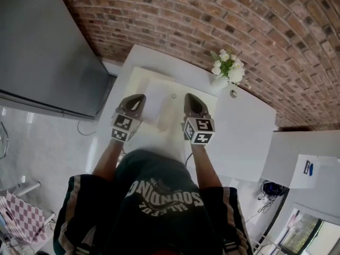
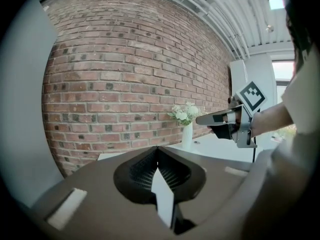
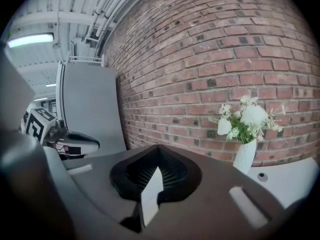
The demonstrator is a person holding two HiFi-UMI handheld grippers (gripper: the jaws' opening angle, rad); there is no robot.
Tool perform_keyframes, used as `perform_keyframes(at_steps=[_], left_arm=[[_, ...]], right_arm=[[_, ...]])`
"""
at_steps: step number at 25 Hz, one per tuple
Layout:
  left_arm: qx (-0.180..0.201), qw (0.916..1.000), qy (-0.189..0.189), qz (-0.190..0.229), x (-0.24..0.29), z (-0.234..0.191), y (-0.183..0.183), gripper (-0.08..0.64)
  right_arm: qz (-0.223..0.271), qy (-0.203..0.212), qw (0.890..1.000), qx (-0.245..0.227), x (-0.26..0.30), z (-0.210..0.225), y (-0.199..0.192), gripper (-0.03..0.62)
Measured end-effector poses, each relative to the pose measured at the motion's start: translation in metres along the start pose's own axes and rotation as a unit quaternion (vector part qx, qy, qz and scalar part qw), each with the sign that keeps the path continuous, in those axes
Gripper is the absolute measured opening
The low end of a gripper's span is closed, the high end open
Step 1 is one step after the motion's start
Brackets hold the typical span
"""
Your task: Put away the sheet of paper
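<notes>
A white sheet of paper (image 1: 155, 101) lies flat on a cream mat (image 1: 139, 77) on the white table (image 1: 244, 137). Both grippers hang above the mat, level and pointing at the brick wall. My left gripper (image 1: 139, 96) is over the sheet's left edge. Its jaws (image 2: 157, 149) meet at the tips, and I see nothing gripped between them. To the right of the sheet, my right gripper (image 1: 188, 96) also has its jaws (image 3: 158, 146) shut tip to tip on nothing. Each gripper view shows the other gripper at the side, clear of the paper.
A white vase of white flowers (image 1: 226, 68) stands at the table's far right corner by the brick wall (image 1: 212, 20), with a small round object (image 1: 233, 93) beside it. A tall grey cabinet (image 1: 42, 47) stands to the left of the table.
</notes>
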State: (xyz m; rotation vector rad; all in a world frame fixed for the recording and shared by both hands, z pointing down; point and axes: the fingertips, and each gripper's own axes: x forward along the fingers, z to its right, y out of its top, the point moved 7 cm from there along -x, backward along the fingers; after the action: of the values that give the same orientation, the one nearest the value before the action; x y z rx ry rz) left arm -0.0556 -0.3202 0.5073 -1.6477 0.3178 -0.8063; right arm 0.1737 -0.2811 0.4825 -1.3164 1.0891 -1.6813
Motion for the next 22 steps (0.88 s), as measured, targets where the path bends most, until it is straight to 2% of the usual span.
perform_keyframes(at_steps=[14, 22], left_arm=[[-0.005, 0.9999, 0.000, 0.010, -0.001, -0.003, 0.008, 0.009], [-0.008, 1.0000, -0.001, 0.005, -0.003, -0.002, 0.003, 0.009]], right_arm=[[0.001, -0.001, 1.000, -0.002, -0.007, -0.002, -0.003, -0.001], [-0.015, 0.014, 0.999, -0.027, -0.005, -0.015, -0.011, -0.001]])
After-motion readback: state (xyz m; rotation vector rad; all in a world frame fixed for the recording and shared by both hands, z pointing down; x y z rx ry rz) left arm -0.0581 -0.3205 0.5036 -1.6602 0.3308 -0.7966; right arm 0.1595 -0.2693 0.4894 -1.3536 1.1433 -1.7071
